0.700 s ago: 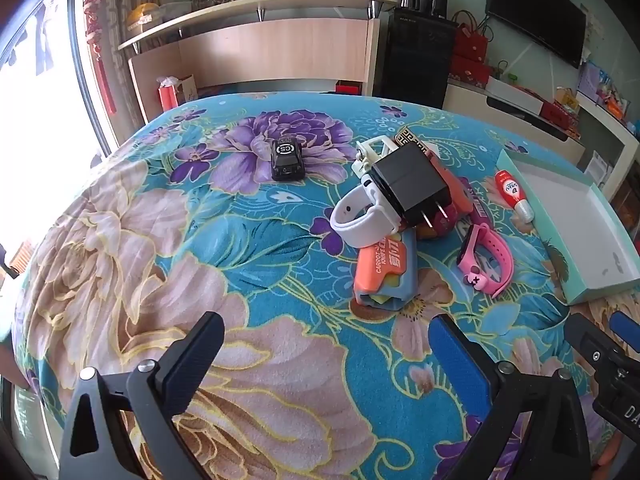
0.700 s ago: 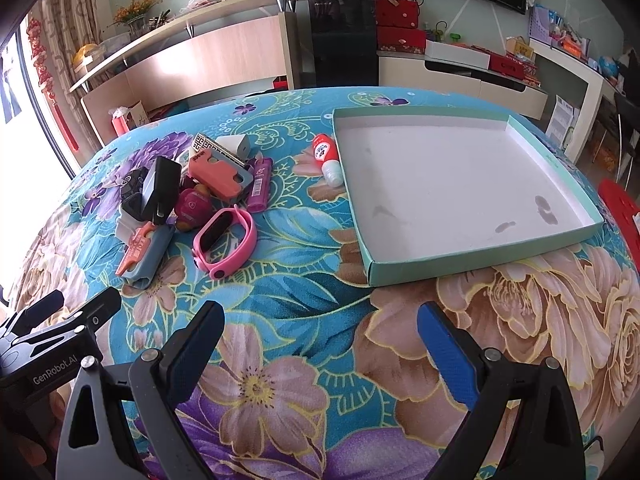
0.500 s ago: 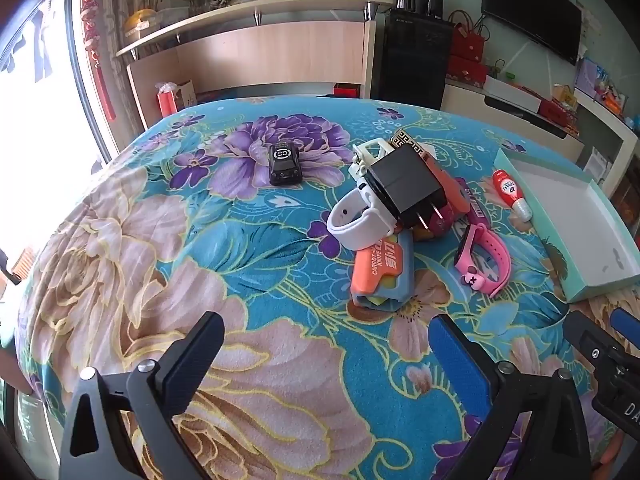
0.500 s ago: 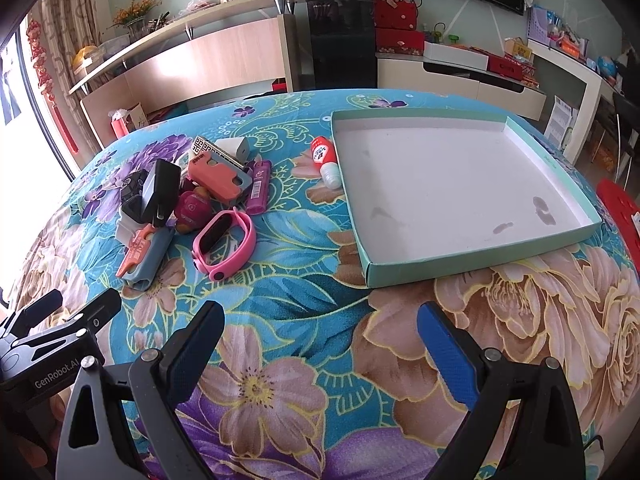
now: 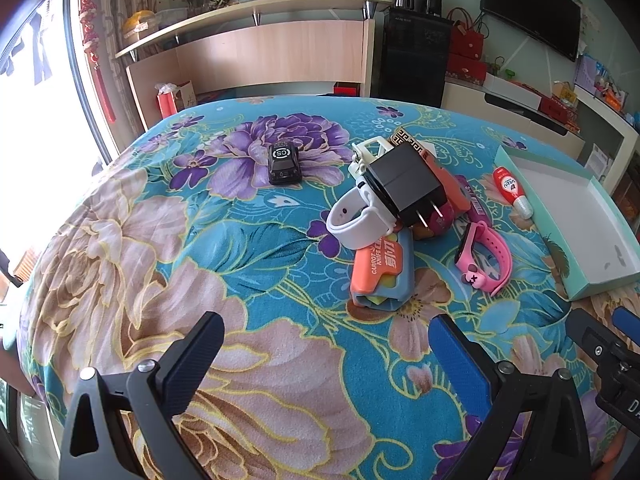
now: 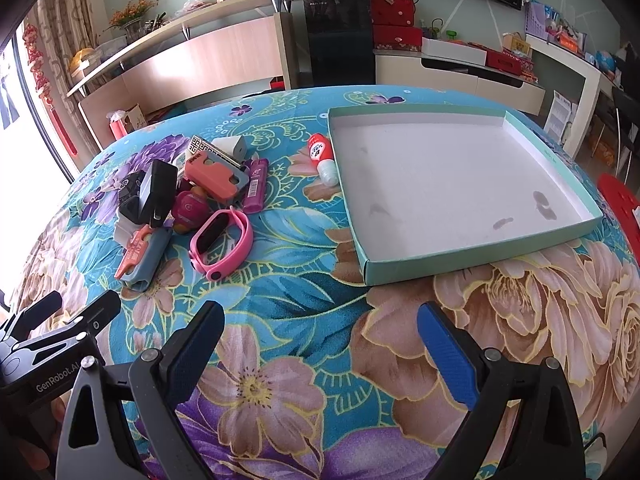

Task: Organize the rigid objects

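Observation:
A heap of small objects lies on the floral cloth: a black plug adapter [image 5: 404, 186] on a white watch band [image 5: 356, 222], an orange and grey carrot knife [image 5: 380, 272], a pink watch band [image 5: 484, 258], a purple lighter [image 6: 256, 186] and a small black toy car [image 5: 283, 162] apart to the left. A red and white bottle [image 6: 322, 156] lies beside the empty mint tray [image 6: 476, 258]. My left gripper [image 5: 326, 350] is open and empty, short of the heap. My right gripper [image 6: 320, 344] is open and empty, before the tray's near corner.
The table is round and its edge drops off on all sides. A wooden counter [image 5: 256, 56], a black cabinet [image 5: 412, 60] and low white units [image 6: 460, 72] stand behind it. A red stool [image 6: 620, 204] is at the right.
Both views have shifted slightly; the heap and tray sit a little nearer and lower. Nothing on the table has moved and both grippers stay open.

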{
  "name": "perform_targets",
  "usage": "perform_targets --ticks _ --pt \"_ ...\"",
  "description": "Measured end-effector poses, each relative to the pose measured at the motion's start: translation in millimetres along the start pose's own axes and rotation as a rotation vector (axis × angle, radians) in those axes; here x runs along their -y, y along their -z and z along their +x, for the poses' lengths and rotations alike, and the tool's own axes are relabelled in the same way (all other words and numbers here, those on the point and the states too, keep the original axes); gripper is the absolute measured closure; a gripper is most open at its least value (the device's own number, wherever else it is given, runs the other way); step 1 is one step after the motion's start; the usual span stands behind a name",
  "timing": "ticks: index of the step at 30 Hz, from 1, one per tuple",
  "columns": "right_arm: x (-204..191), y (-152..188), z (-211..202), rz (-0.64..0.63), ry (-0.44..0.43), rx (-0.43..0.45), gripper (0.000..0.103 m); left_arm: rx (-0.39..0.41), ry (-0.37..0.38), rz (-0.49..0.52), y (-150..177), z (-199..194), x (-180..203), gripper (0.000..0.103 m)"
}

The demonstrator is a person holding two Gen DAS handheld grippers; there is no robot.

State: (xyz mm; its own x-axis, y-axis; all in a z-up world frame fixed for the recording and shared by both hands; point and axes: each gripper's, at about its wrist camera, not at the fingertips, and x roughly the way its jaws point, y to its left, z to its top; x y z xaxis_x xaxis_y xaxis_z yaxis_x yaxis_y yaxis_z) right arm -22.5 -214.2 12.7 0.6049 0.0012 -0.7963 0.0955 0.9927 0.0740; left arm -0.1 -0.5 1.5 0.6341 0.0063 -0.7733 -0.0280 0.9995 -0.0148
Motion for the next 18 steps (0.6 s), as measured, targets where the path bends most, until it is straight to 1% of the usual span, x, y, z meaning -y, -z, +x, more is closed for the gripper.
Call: perform_targets --ticks 15,18 --pt "-0.2 -0.4 0.1 0.0 -0.002 0.003 0.006 0.002 0.019 -0.014 2.9 3.0 -2.6 0.0" --pt "-0.3 -0.4 0.1 0.001 -0.002 0.002 0.006 0.022 0.068 -0.055 2.6 3.4 -2.9 0.0"
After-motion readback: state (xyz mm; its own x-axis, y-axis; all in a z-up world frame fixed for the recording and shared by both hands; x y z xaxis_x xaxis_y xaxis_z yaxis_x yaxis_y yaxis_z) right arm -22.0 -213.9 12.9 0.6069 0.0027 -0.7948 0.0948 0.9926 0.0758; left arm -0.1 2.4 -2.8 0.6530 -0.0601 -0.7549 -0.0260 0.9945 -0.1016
